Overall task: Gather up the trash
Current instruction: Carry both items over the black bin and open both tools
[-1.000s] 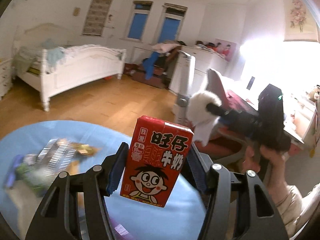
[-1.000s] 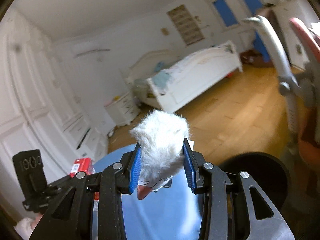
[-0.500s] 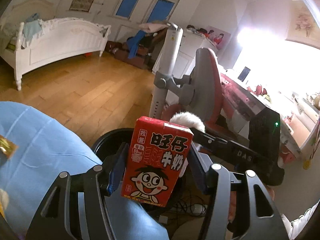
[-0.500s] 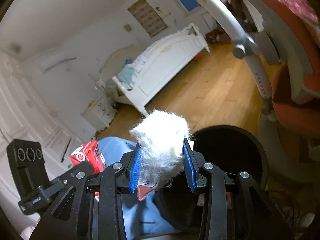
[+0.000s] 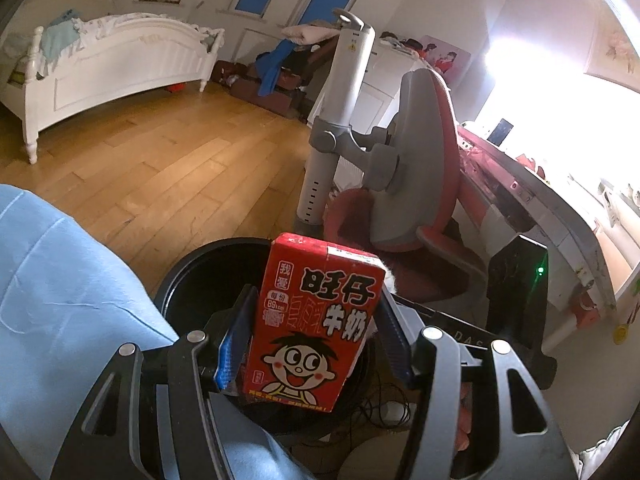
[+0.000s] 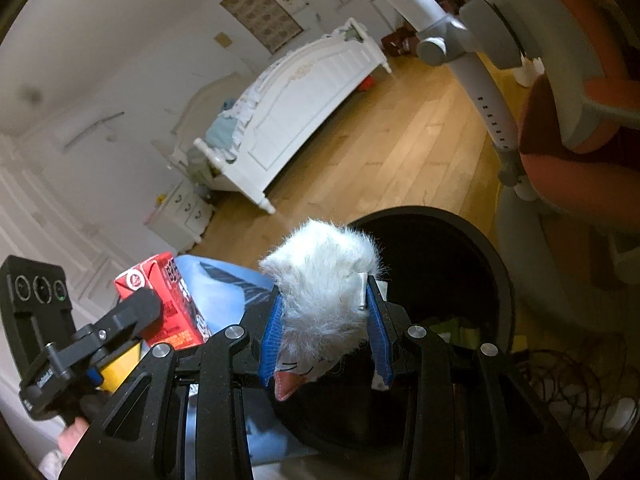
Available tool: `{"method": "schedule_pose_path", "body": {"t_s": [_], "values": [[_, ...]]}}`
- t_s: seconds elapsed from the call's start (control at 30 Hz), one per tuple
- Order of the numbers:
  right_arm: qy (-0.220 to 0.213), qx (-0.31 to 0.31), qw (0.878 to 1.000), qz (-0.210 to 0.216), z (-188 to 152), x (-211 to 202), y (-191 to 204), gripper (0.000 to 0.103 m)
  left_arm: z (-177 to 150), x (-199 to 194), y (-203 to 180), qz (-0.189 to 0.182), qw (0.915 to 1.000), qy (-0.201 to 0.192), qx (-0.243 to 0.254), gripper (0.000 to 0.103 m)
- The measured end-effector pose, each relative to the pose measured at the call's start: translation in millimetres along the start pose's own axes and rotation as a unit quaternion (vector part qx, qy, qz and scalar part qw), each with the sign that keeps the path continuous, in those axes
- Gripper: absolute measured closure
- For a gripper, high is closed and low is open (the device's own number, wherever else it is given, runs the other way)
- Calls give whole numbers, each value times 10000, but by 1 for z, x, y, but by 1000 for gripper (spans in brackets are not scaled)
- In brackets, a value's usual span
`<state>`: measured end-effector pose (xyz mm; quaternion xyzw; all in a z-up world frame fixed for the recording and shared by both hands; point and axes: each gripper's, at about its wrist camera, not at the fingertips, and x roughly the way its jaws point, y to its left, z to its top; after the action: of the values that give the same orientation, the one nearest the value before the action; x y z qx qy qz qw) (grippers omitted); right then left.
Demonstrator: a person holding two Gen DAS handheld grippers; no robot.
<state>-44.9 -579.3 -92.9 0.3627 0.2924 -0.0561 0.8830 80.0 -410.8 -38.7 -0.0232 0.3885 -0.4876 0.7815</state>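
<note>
Between the pads of the left gripper (image 5: 316,340) sits one red milk carton (image 5: 316,320), clamped upright; the right gripper (image 6: 326,336) squeezes one white furry scrap (image 6: 324,284). A second ago both hung over the blue-clothed table (image 5: 60,300) with wrappers in sight; now both have swung past its edge and sunk toward the one black bin (image 6: 460,264), the scrap above its mouth, the carton at its near rim. Each piece looks ready to drop, so release seems the step in hand. Beyond stand one red chair (image 5: 424,184) and one white bed (image 5: 120,64).
</note>
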Motion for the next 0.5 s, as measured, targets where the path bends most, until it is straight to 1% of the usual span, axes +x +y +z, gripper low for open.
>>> {"method": "schedule_pose_path", "body": {"t_s": [0.07,0.13,0.17,0.2,0.23,0.27,0.3,0.33,0.4,0.43,0.5], "values": [[37,56,10000,3,0,2,-3,61,1,2,-1,10,10000,-22,-10,46],[63,119,9999,-11,-1,3,-5,54,2,4,-2,90,10000,-13,15,45],[73,132,9999,-16,-1,3,-6,49,3,5,-2,139,9999,-5,15,44],[80,140,9999,-21,-2,3,-6,42,3,6,-3,168,9999,14,19,44],[60,150,9999,-30,-3,3,-6,37,4,6,-3,196,9998,31,30,42],[28,156,9999,-33,-3,1,-5,32,4,5,-4,250,9997,31,52,31],[7,153,9999,-36,-3,0,-5,30,4,3,-5,304,9995,4,72,18],[-6,142,9999,-58,-3,-1,-4,30,3,0,-7,389,9992,-73,105,13],[-19,130,9999,-66,-3,-3,0,28,3,-9,-12,419,9988,-189,195,11],[-21,110,9999,-62,-3,-5,2,28,4,-12,-14,424,9986,-194,233,11],[-1,45,10000,-48,-4,-5,9,27,4,-22,-18,508,9979,-231,314,7]]}}
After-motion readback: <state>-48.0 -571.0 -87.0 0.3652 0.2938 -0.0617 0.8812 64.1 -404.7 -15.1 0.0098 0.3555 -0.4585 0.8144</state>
